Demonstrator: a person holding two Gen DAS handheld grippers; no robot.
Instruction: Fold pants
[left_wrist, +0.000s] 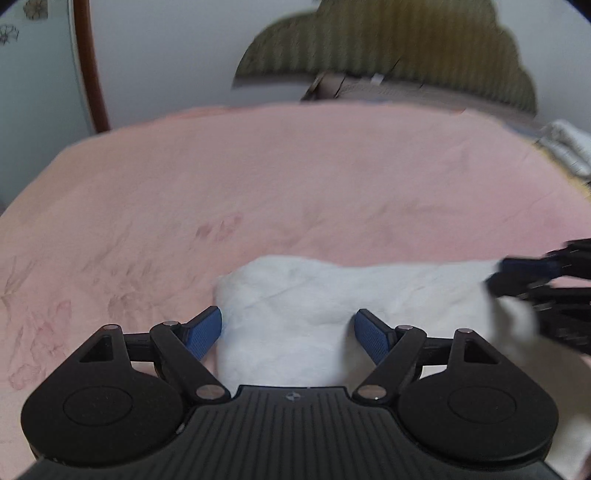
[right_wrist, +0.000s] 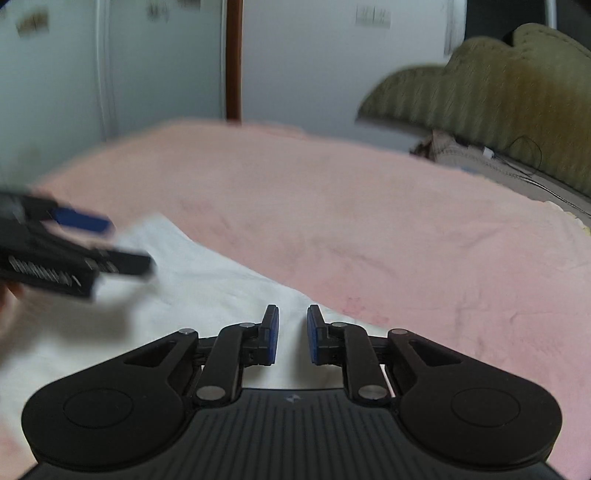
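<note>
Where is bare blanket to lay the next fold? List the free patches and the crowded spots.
Free: the pink blanket beyond the white pants, up to the olive headboard, and the stretch left of the pants toward the brown post. Crowded: the near edge, where the left gripper and right gripper sit over the pants, both open.

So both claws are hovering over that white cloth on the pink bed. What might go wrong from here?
1. The left claw is wide open and the right claw stands slightly apart, so neither seems to grip the white pants; closing badly could catch only one layer.
2. A claw might pinch the pink blanket along with the pants.
3. The pictures are blurred, suggesting quick motion that could rumple the cloth.
</note>
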